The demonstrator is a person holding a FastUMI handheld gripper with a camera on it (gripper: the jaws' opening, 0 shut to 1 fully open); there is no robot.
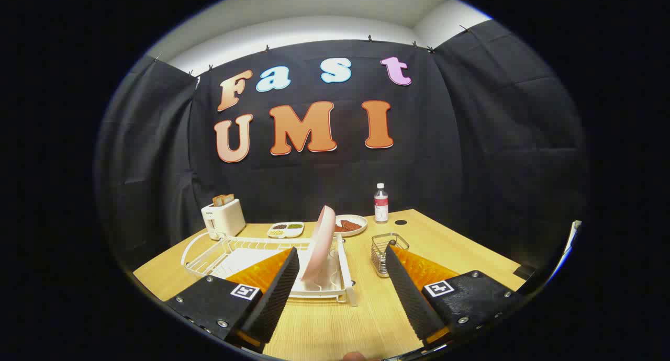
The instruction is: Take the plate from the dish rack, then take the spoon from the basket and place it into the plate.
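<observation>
A: What is nearest?

B: The tool (343,256), its two ribbed fingers (277,290) spread wide apart and holding nothing. Bare wood-grain worktop (335,324) lies between them.

A: And just ahead?

B: A white wire dish rack (235,254) with thin bars and a solid tray edge. The pink plate (319,244) stands on edge in the rack's right end, tilted, just beyond the left fingertip. It is smooth and round, seen nearly side-on. Its lower rim is partly behind the rack bars.

A: The spoon?

B: A small square metal mesh basket (386,248) sits right of the rack, close to the right fingertip, which covers part of it. I cannot make out a spoon inside it.

A: Farther back?

B: A white toaster (224,218) with bread in its slots, a divided white dish (286,229) of small foods, a round white dish (352,225) with something reddish-brown, half hidden behind the plate, and a clear bottle (381,203) with a white cap.

A: Room to move?

B: Open worktop stretches right of the basket to the worktop's edge.
</observation>
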